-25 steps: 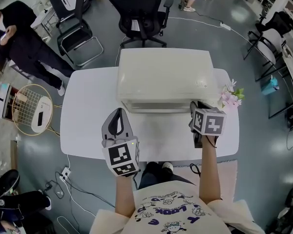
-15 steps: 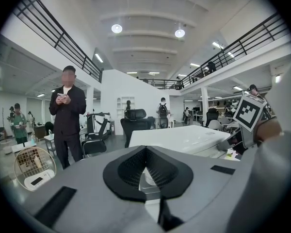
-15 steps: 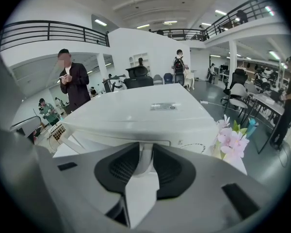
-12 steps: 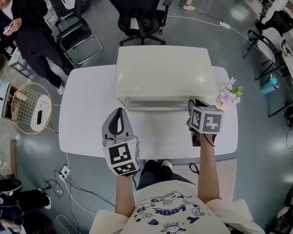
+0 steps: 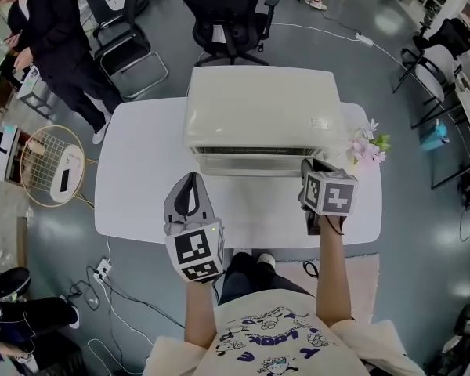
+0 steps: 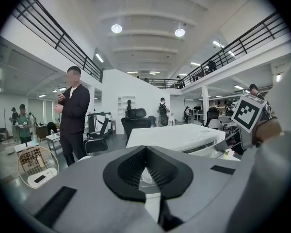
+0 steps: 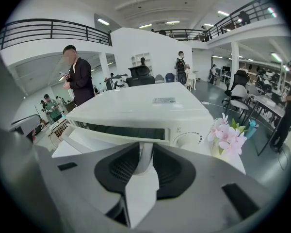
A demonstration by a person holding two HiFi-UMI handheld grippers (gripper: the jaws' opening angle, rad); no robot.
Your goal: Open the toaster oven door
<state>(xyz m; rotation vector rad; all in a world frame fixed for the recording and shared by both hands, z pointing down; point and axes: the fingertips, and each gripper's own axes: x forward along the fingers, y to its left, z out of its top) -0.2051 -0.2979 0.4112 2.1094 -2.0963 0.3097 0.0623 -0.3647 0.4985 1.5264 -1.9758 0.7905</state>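
Table (image 5: pixel 141 178) under toaster oven (image 5: pixel 258 108); grey floor (image 5: pixel 360 77)

We see a cream toaster oven (image 5: pixel 258 116), its door handle (image 7: pixel 145 155) the same cream, on a white table (image 5: pixel 133 194); pink flowers (image 5: pixel 368 153) with green leaves; our grey left gripper (image 5: pixel 189 180) and right gripper (image 5: pixel 310 169), black-padded, with black-and-white square markers; a black office chair (image 5: pixel 227 18) on grey floor (image 5: pixel 360 77)

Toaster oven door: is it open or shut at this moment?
Partly open. The door leans outward with a dark gap above it, and the right claw grips its handle.
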